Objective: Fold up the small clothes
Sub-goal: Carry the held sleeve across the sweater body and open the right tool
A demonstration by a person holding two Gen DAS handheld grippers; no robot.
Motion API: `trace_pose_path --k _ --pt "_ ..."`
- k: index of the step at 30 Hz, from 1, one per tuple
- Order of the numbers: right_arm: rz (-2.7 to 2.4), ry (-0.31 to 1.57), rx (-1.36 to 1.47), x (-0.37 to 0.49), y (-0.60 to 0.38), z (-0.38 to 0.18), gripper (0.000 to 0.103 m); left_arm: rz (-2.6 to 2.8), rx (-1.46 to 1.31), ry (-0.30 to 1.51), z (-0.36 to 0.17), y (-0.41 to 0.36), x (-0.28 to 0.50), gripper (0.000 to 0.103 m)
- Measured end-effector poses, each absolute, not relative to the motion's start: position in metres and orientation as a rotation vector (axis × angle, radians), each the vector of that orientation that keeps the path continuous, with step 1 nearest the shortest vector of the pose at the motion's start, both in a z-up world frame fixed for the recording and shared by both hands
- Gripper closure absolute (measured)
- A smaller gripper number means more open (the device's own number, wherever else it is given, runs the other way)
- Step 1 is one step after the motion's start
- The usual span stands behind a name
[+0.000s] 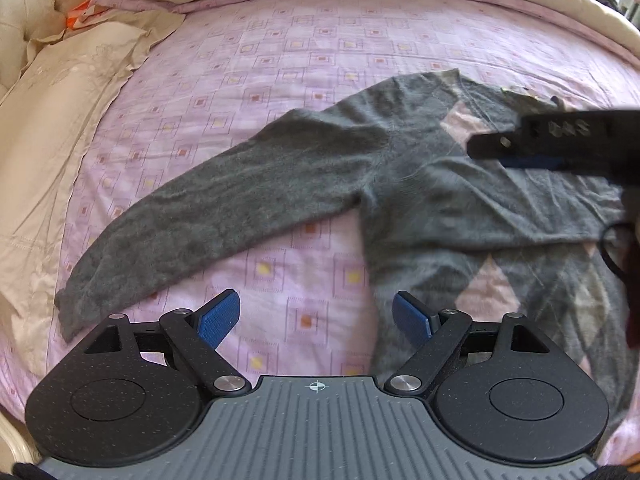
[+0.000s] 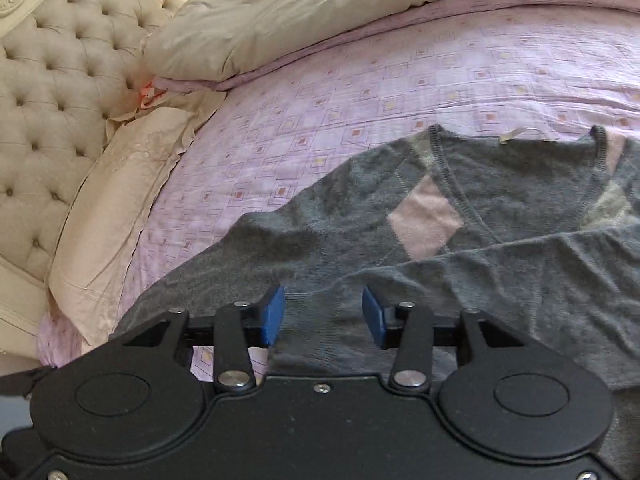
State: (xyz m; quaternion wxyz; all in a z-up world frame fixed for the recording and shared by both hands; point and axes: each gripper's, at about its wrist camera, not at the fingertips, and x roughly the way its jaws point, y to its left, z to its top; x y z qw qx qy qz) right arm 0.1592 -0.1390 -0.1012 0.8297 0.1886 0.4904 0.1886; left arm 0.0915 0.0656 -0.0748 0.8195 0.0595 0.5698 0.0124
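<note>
A small grey sweater [image 1: 404, 168] with pink argyle diamonds lies flat on the pink patterned bedspread [image 1: 280, 52]. Its left sleeve [image 1: 208, 216] stretches out toward the lower left, and the other sleeve is folded across the chest. My left gripper [image 1: 316, 318] is open above the bedspread, just beside the sweater's left side edge, with nothing between its blue pads. My right gripper [image 2: 323, 314] is open low over the sweater [image 2: 460, 232], near a sleeve cuff lying across the body. The right gripper [image 1: 520, 140] also shows in the left wrist view over the neckline.
A cream pillow [image 1: 52, 128] lies at the left, and a cream duvet [image 2: 320, 4] is bunched along the far side. A tufted headboard [image 2: 52, 80] stands at the left. Something orange [image 2: 149, 94] is tucked between the pillows.
</note>
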Motion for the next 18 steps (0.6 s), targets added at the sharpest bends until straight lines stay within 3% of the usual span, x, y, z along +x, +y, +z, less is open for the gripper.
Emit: trace_pose_path --k 18 --pt "-0.124 1.054 0.469 0.119 -0.356 -0.131 0.044 -0.078 0.182 1.252 -0.134 -0.021 0.159 0.02"
